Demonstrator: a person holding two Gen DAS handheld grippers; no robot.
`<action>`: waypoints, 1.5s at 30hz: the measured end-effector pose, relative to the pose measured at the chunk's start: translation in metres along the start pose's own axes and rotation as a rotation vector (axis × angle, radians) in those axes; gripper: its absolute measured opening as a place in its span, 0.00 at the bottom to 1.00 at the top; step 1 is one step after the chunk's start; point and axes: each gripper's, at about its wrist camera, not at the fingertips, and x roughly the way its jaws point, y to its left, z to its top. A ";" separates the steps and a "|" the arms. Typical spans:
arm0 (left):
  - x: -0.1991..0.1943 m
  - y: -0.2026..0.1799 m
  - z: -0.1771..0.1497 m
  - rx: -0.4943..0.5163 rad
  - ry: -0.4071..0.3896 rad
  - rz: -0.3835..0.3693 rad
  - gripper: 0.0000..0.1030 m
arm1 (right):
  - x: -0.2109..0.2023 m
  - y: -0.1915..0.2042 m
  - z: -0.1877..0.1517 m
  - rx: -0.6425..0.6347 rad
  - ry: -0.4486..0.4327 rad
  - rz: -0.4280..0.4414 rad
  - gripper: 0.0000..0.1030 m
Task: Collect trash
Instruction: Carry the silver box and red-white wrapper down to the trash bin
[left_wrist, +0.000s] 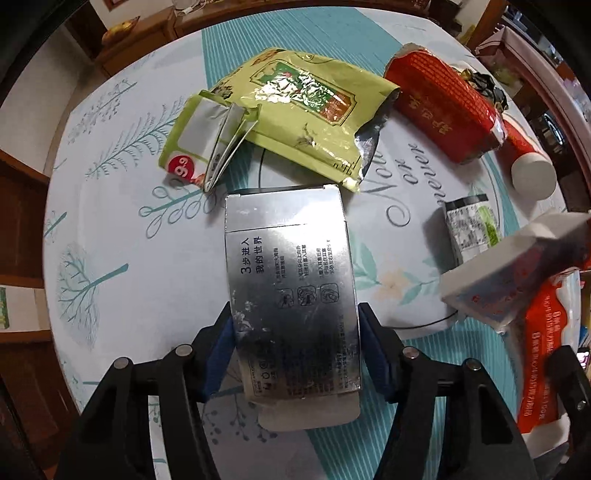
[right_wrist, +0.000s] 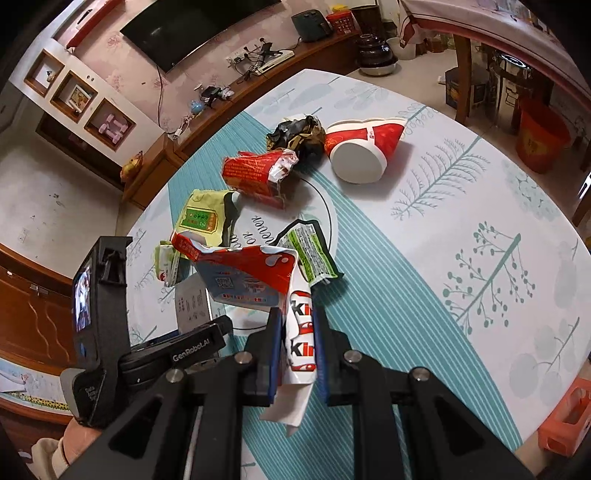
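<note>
Two grips: my left fingers (left_wrist: 295, 354) straddle the silver box (left_wrist: 291, 291), light, crushable, slick, edge-held, while my right fingers (right_wrist: 297, 354) clench the limp wrapper (right_wrist: 301, 343) beside it on the counter (right_wrist: 443, 258).

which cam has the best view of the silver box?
Left wrist: the silver box fills the centre, printed face up, between the left gripper fingers. Right wrist shows only a sliver of it, behind the left gripper's body.

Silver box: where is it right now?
Left wrist view, bottom centre: the silver box lies on the tablecloth between the left claw's blue pads, just below the green foil bag.
</note>
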 end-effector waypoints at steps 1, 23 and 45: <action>-0.001 0.000 -0.003 -0.002 -0.002 0.007 0.59 | -0.002 0.000 -0.001 -0.003 -0.004 0.003 0.15; -0.145 -0.038 -0.167 -0.047 -0.208 -0.018 0.59 | -0.092 -0.067 -0.048 -0.072 0.016 0.191 0.15; -0.178 -0.163 -0.334 0.022 -0.162 0.043 0.59 | -0.160 -0.225 -0.138 -0.058 0.192 0.265 0.15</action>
